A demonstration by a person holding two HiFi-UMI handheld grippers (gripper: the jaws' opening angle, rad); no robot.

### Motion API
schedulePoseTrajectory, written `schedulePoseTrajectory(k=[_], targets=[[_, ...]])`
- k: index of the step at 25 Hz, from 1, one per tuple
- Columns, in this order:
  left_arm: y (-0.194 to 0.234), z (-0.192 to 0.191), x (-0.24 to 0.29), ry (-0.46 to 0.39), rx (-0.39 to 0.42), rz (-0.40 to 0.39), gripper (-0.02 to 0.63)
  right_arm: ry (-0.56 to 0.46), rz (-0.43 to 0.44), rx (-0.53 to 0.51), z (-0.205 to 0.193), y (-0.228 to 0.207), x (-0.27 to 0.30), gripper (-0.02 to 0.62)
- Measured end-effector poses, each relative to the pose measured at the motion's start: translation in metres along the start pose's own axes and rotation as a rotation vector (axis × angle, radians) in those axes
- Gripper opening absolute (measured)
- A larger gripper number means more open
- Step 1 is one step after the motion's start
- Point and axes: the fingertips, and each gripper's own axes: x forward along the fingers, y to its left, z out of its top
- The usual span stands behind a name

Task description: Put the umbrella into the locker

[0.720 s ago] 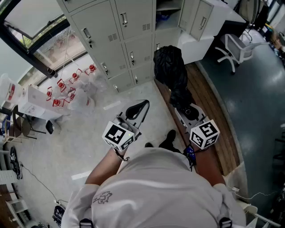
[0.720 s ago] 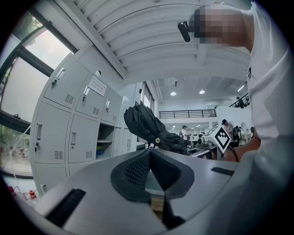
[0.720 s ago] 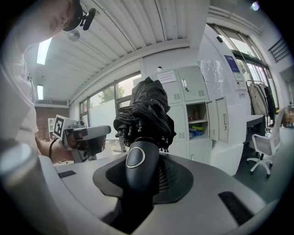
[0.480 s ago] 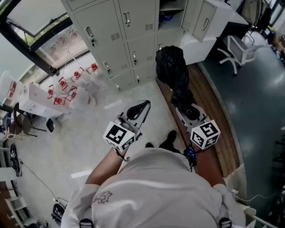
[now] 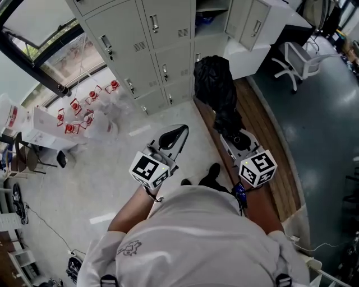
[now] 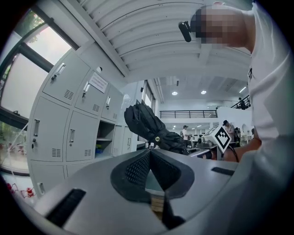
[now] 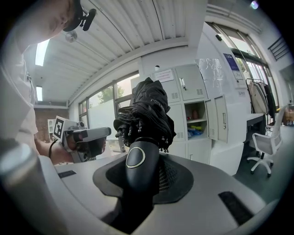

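A black folded umbrella (image 5: 215, 89) sticks forward from my right gripper (image 5: 230, 132), which is shut on the umbrella's handle (image 7: 140, 161). Its bunched canopy (image 7: 146, 110) rises just past the jaws. The grey lockers (image 5: 140, 50) stand ahead, and one compartment (image 5: 208, 14) is open with its door swung aside; in the right gripper view that open locker (image 7: 197, 120) shows right of the canopy. My left gripper (image 5: 182, 130) hangs left of the umbrella, shut with nothing between its pads (image 6: 138, 167). From there the umbrella (image 6: 146, 126) shows ahead and to the right.
A white office chair (image 5: 296, 61) stands at the right on dark floor. A wooden floor strip (image 5: 266, 146) runs under the right gripper. Several red items (image 5: 84, 106) lie by the window at the left. The person's shoes (image 5: 210, 176) are below the grippers.
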Motion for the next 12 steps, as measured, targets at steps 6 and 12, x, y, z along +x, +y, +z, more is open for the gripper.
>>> schedulePoseTrajectory(k=[6, 12], targets=[[0.003, 0.002, 0.039, 0.003, 0.003, -0.013, 0.011, -0.001, -0.008, 0.01, 0.009, -0.036, 0.0, 0.147], [0.008, -0.001, 0.094, 0.01, 0.012, -0.013, 0.011, -0.004, -0.006, 0.015, 0.013, -0.087, 0.003, 0.149]])
